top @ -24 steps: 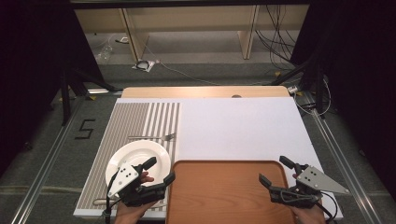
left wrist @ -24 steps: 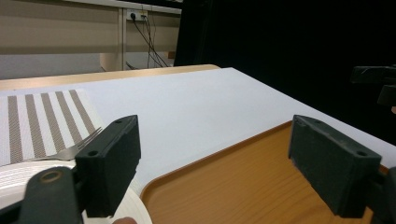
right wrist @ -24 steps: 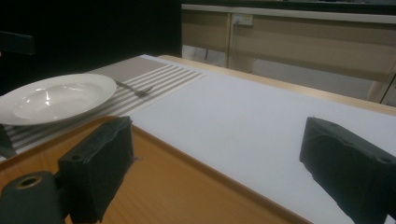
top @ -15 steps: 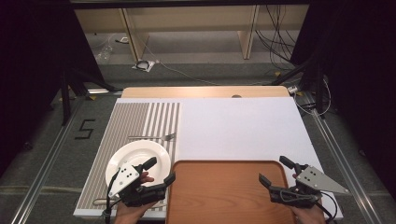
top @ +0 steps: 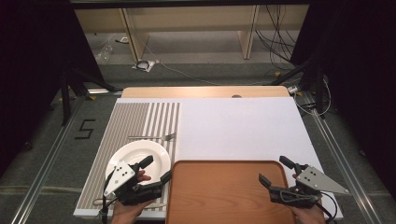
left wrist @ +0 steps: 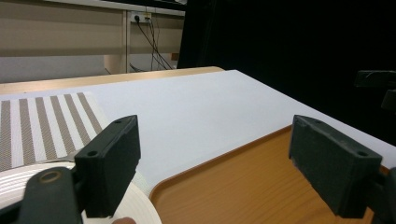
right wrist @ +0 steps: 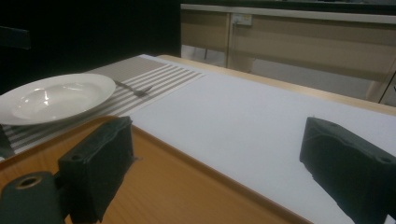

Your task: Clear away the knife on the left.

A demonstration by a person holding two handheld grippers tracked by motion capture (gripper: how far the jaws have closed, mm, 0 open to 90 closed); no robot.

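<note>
We have the left hand-held gripper [top: 153, 171] nearest us, jaws spread wide and empty, hovering over the near rim of the white plate [top: 140, 156] where it meets the left edge of the wooden tray [top: 224, 186]; the right hand-held gripper [top: 273, 173] is also spread and empty, over the tray's right rim; the plate sits on the striped placemat [top: 126, 121], just beside the tray, looks untouched; our read: plate is the likely pick, tray the likely drop; risks: jaws close on the shallow sloped rim and it slips out or tips; a low approach could shove the plate into the tray edge or bunch the mat; farther back a fork [top: 154, 137] lies just beyond the plate's far rim, so a pushed plate could knock it; beyond that the white counter [top: 243, 126] is bare.
</note>
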